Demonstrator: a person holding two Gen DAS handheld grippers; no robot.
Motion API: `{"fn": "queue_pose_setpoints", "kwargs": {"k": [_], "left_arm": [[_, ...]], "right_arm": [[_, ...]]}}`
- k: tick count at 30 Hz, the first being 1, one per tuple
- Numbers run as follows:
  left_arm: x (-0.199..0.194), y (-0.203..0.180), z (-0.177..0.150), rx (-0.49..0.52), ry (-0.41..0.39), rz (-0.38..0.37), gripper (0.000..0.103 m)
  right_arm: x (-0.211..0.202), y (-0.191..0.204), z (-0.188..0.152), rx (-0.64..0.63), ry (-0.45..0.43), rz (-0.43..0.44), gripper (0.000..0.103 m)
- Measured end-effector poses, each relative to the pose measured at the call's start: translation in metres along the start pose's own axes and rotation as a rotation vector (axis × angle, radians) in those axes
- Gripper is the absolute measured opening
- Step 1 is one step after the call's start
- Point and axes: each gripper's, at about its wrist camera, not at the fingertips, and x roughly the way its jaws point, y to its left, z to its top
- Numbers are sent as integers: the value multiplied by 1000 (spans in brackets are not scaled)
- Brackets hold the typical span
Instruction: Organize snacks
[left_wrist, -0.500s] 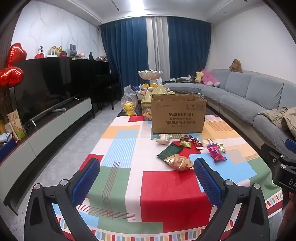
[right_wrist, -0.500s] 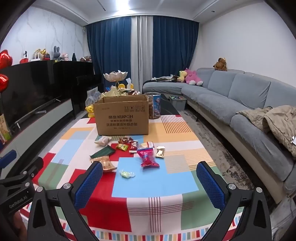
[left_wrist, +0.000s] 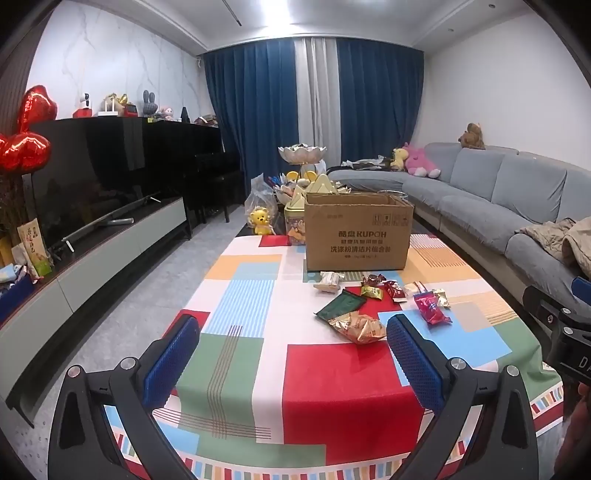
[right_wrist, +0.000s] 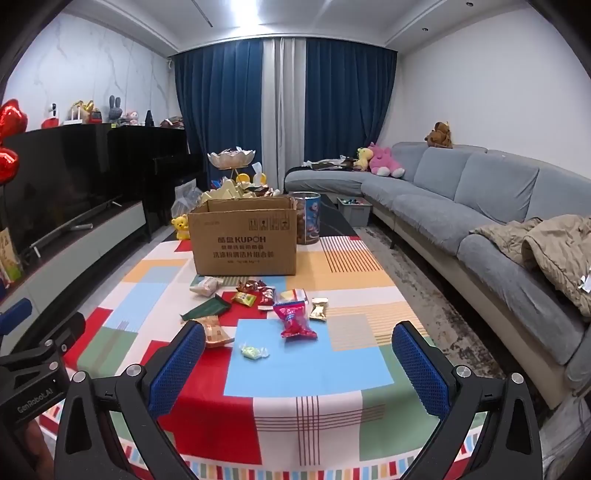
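Snacks: loose wrapped packets scattered mid-counter, in front of the cardboard box (right_wrist: 243, 236); foil and plastic wrappers, mixed colours
Red packet (right_wrist: 293, 319): shiny, twisted ends, lies nearest the right gripper's side
Gold packet (left_wrist: 360, 326): crinkled foil, just beside the dark green packet (left_wrist: 341, 304)
Green candy (right_wrist: 253, 350): small, clear wrap, apart from the rest on a blue patch of cloth
Box: brown, flaps up, one only, upright at the far end of the counter (left_wrist: 332, 387)
Left gripper (left_wrist: 291, 358): tilted down over the near edge, jaws wide apart, nothing between them
Right gripper (right_wrist: 299, 363): same downward tilt, jaws wide apart, empty
Count: two grippers; roughly ten packets, exact number unclear where they overlap
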Motion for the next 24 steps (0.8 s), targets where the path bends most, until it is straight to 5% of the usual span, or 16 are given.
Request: {"fn": "queue_pose_setpoints", "kwargs": {"k": [24], "left_arm": [[2,3,3,-5,1,5,103]], "right_arm": [[-13,8,-14,-3,-25,-12,103]]}}
